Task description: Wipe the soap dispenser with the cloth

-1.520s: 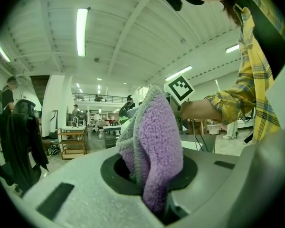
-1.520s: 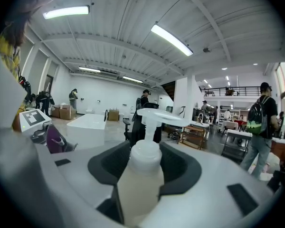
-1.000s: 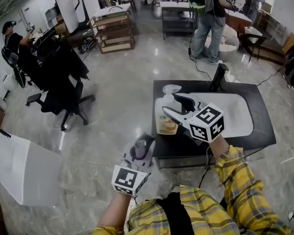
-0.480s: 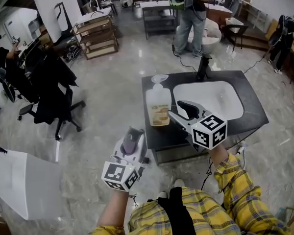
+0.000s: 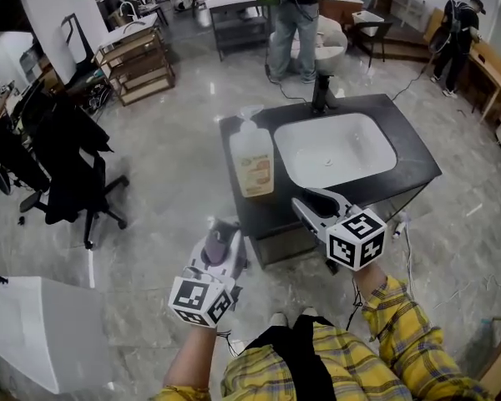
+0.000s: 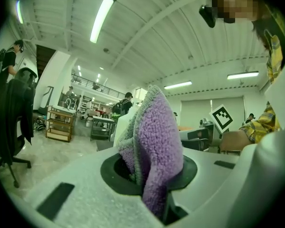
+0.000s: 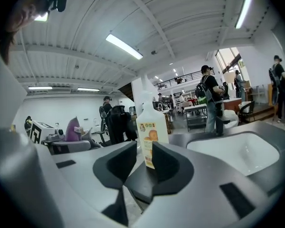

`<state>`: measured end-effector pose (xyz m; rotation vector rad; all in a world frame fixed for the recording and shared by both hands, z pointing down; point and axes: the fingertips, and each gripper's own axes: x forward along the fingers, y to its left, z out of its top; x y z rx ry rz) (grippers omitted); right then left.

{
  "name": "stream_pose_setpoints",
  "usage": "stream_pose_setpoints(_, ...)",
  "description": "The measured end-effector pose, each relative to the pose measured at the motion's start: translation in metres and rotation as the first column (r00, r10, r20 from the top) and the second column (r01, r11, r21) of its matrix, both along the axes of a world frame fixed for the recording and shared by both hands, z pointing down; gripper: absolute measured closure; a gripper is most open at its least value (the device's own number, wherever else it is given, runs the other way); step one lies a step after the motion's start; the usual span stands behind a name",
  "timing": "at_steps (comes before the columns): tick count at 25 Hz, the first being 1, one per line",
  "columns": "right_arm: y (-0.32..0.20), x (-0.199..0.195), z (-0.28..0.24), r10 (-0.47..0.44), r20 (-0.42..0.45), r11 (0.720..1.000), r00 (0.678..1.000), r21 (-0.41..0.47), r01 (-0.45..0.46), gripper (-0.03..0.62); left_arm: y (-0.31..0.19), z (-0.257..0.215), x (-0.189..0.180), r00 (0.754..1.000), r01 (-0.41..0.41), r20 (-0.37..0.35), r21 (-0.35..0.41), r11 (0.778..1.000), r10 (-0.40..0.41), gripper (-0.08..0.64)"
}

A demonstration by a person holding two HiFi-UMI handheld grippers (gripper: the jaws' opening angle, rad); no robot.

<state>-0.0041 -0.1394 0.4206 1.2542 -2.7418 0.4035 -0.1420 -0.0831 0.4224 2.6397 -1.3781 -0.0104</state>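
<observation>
Head view: one dispenser [image 5: 251, 161], one cloth [image 5: 220, 243]

My sleeve [image 5: 409, 337] is yellow plaid, and my left gripper [image 5: 223, 239] and right gripper [image 5: 305, 200] are pale grey with black-lined jaws, each bearing a white cube [image 5: 356, 241] of black markers.

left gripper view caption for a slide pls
Left gripper clamped on a purple cloth that stands up between its jaws.

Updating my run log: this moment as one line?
left gripper: shut on cloth | right gripper: jaws just closing, empty | soap dispenser: upright on counter, untouched
</observation>
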Motion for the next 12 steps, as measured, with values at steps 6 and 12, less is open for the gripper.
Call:
stream_pose_setpoints(6, 0.029, 0.014, 0.011, 0.013, 0.022, 0.999, 1.0, -0.031, -0.012, 0.546, 0.021, 0.008, 0.012, 1.0, 0.003, -0.021, -0.034, 0.999, -0.004, 0.499)
stream_pose_setpoints(12, 0.077, 0.033, 0.03, 0.006, 0.059, 0.996, 0.998, -0.094, 0.0, 0.574, 0.058, 0.015, 0.038, 0.999, 0.02, -0.036, -0.069, 0.997, -0.023, 0.499)
